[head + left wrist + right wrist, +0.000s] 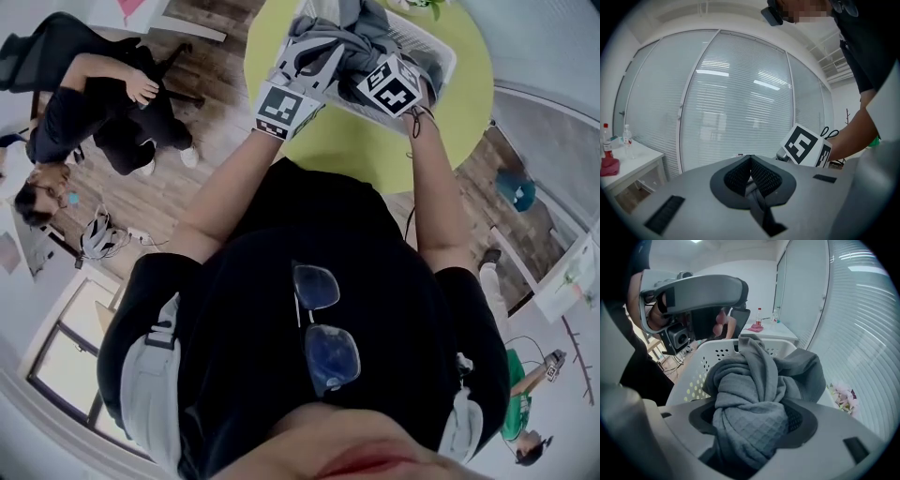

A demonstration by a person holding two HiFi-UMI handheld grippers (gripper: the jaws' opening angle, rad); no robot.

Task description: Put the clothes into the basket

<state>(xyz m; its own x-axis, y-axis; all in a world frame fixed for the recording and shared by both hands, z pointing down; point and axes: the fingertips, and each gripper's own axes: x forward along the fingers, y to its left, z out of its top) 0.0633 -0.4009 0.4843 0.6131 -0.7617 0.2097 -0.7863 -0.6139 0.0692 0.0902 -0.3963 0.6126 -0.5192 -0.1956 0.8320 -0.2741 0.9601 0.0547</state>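
A grey waffle-knit garment hangs bunched over the white perforated basket. My right gripper is shut on a thick wad of it and points steeply down into the basket. My left gripper is shut on a thin twisted strand of grey cloth and points nearly level. In the head view both grippers, left and right, sit close together above the basket, with the garment draped between them. The basket's floor is hidden by the cloth.
The basket stands on a round yellow-green table. A person sits on a chair to the left on the wooden floor. A white side table with bottles and a pink cloth stands by the blinds. Pink flowers lie beside the basket.
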